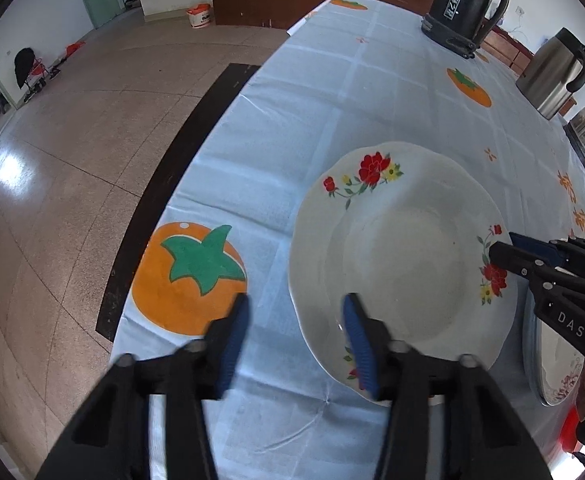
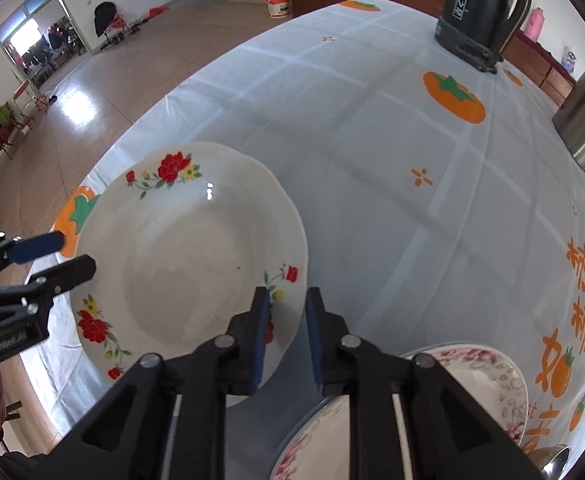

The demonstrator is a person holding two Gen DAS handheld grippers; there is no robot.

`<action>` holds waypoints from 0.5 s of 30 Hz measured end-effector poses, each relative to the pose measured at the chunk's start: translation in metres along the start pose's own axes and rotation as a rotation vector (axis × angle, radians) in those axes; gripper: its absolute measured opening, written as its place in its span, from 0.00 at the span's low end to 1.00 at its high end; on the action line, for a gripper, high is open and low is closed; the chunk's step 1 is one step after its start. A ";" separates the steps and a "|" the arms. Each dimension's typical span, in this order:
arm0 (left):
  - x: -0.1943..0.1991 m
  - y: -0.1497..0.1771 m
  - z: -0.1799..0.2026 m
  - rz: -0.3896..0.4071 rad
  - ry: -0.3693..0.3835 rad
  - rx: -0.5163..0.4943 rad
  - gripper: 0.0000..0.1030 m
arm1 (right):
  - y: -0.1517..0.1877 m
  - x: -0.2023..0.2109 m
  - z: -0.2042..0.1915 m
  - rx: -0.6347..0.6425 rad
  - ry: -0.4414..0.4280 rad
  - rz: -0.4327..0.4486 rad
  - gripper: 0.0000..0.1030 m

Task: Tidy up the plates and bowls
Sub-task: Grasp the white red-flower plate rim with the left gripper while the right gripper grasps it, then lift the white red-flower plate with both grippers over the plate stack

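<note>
Both grippers closing in on the flowered plate

Blue-padded fingers sit right up front in both wrist views. Left gripper (image 1: 296,320) is spread fairly wide and straddles the near rim of the white flowered plate (image 1: 404,248), one pad over the tablecloth (image 1: 276,128), the other over the plate's inner slope. Pads don't look like they're pressing on anything, so I'd call it open around the rim, not a grip. Right gripper (image 2: 288,320) has its jaws much closer together, straddling the opposite rim by the small red flower; whether the pads actually bite the porcelain I can't tell, there's a visible gap between them.

What could go wrong: if one side clamps and lifts before the other has a hold, the plate tips and slides off the pads. It's glazed, slick, and the rim is thin and scalloped, so a shallow pinch may slip. It also sits near the table edge on the left side, so a shove could push it toward the floor.

Looks: deep soup-style plate, wavy edge, red and yellow flower sprays around the rim, empty and clean. It lies flat on the persimmon-print cloth, just beside a stack of pink-patterned dishes (image 2: 488,376)
</note>
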State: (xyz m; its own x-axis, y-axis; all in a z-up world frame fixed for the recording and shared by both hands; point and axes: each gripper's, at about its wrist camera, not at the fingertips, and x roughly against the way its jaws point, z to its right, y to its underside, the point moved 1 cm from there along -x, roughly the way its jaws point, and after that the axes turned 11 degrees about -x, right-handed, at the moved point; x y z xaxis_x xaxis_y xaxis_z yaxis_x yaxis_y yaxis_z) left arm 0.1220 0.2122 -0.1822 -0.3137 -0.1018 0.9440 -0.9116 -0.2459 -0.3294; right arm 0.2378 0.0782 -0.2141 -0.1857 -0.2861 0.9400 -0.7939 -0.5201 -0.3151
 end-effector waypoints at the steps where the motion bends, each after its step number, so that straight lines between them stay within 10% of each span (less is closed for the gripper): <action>1: -0.003 0.000 0.000 -0.011 0.013 0.000 0.32 | 0.000 0.000 0.000 0.002 0.001 -0.001 0.18; 15: 0.003 0.005 0.006 -0.054 0.007 0.008 0.26 | 0.001 0.006 -0.009 -0.007 0.013 -0.012 0.16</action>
State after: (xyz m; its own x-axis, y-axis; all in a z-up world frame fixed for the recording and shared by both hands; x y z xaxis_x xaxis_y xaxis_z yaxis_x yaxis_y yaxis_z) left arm 0.1179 0.2049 -0.1808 -0.2663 -0.0814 0.9605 -0.9251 -0.2581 -0.2783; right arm 0.2306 0.0835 -0.2080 -0.1837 -0.2694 0.9454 -0.8000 -0.5179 -0.3030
